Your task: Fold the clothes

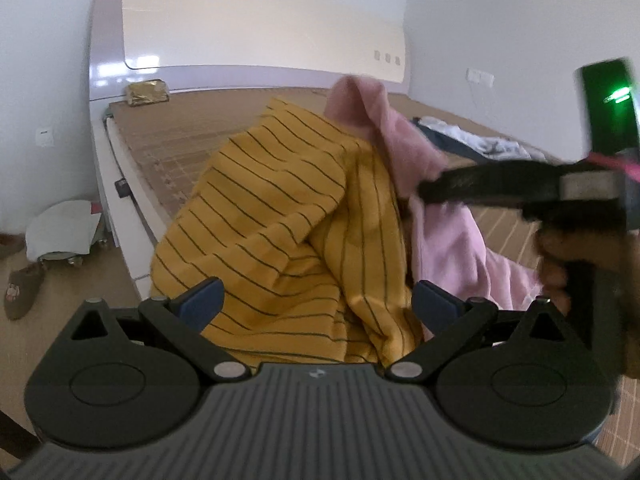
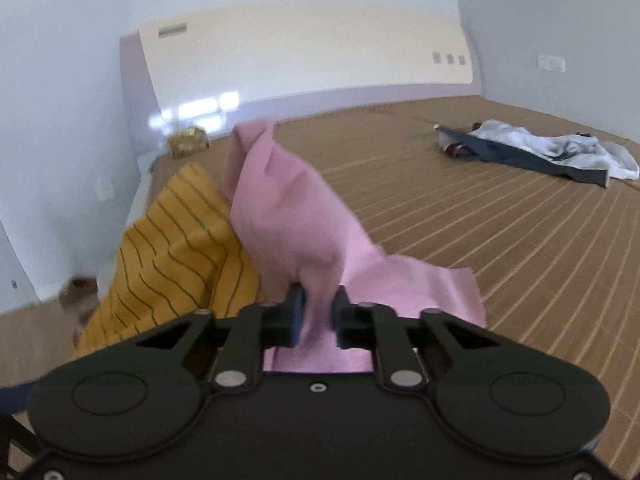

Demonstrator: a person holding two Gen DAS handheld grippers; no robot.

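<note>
Pink garment bunched, lifted, pinched by right gripper. Left gripper spread around striped yellow garment. Neither folded; white-and-dark heap at 2 o'clock on bed unfolded.

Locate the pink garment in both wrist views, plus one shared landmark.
Left wrist: pink garment right of centre, behind the yellow striped garment, pinched by the right gripper entering from the right.
Right wrist: pink garment centre, rising from the shut fingers, striped garment at its left.
Shared landmark: cream headboard.
</note>
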